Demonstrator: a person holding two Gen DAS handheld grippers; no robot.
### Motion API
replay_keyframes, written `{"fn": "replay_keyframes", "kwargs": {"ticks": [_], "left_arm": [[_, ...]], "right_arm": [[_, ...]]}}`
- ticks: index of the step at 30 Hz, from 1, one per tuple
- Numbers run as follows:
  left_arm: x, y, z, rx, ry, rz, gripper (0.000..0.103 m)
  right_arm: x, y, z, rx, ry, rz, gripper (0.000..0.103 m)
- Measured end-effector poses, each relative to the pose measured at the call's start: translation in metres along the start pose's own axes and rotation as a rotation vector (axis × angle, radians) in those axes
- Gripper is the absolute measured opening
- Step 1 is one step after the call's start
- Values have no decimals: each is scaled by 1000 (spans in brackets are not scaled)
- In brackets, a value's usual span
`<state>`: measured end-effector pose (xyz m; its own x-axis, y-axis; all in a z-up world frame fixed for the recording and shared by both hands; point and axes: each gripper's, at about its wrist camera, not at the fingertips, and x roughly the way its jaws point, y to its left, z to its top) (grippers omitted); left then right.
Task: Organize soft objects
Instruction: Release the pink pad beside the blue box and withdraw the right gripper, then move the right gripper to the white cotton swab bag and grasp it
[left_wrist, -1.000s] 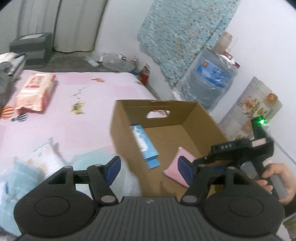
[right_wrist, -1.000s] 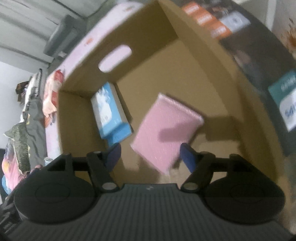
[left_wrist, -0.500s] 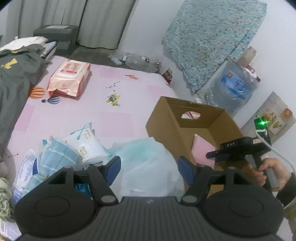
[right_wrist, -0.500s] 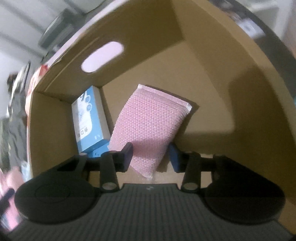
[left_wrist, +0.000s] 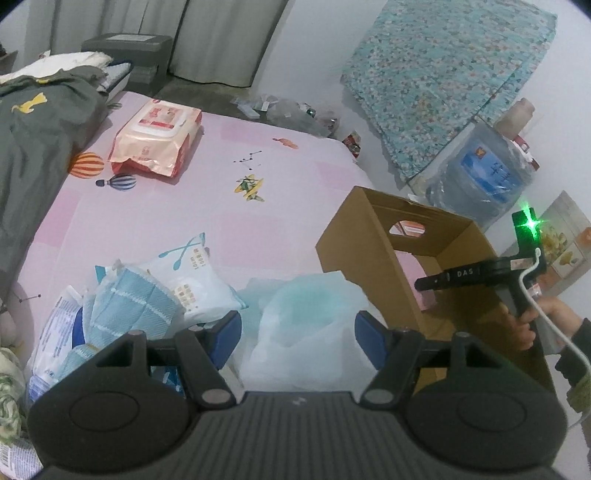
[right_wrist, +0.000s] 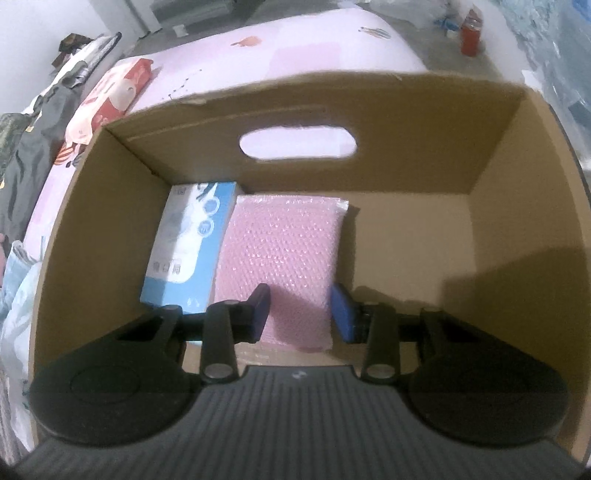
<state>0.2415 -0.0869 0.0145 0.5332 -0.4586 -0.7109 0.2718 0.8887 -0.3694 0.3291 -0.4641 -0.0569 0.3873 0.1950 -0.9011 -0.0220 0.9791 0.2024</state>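
A brown cardboard box (left_wrist: 362, 243) with a handle hole stands on the pink bed. In the right wrist view the box (right_wrist: 517, 155) holds a blue-and-white tissue pack (right_wrist: 188, 240) and a pink sponge pack (right_wrist: 280, 254) side by side. My right gripper (right_wrist: 301, 312) is inside the box, its jaws closed against the near end of the pink pack. My left gripper (left_wrist: 297, 338) is open and empty above a pale green plastic bag (left_wrist: 306, 325), beside a pile of blue-and-white soft packs (left_wrist: 147, 295).
A pink wet-wipes pack (left_wrist: 159, 136) lies far back on the bed. Grey clothing (left_wrist: 33, 140) covers the left side. A water jug (left_wrist: 487, 177) and a patterned cloth (left_wrist: 443, 81) stand by the wall right of the box.
My right gripper closed on the pink pack and set it flat next to the blue pack. My left gripper pulled back and left from the box to above the pile.
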Motion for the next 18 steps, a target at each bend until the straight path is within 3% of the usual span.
{"fn": "replay_keyframes", "kwargs": {"ticks": [7,9,12,18], "left_arm": [[-9,14,-7,-11,-21,35,69],[-16,20,-10,-13,-35,57,69],[-32,31,-17,-17,-71,99,69],[-53,51,-22,-5,-119,181,70]], "right_arm": [[0,-7,1,81,-12,-2,42],[-2,-7,-4,113,-7,-17,55],[-16,-6,-8,133,-55,-39,64],[-64,7,-13,213,-163,-7,67]]}}
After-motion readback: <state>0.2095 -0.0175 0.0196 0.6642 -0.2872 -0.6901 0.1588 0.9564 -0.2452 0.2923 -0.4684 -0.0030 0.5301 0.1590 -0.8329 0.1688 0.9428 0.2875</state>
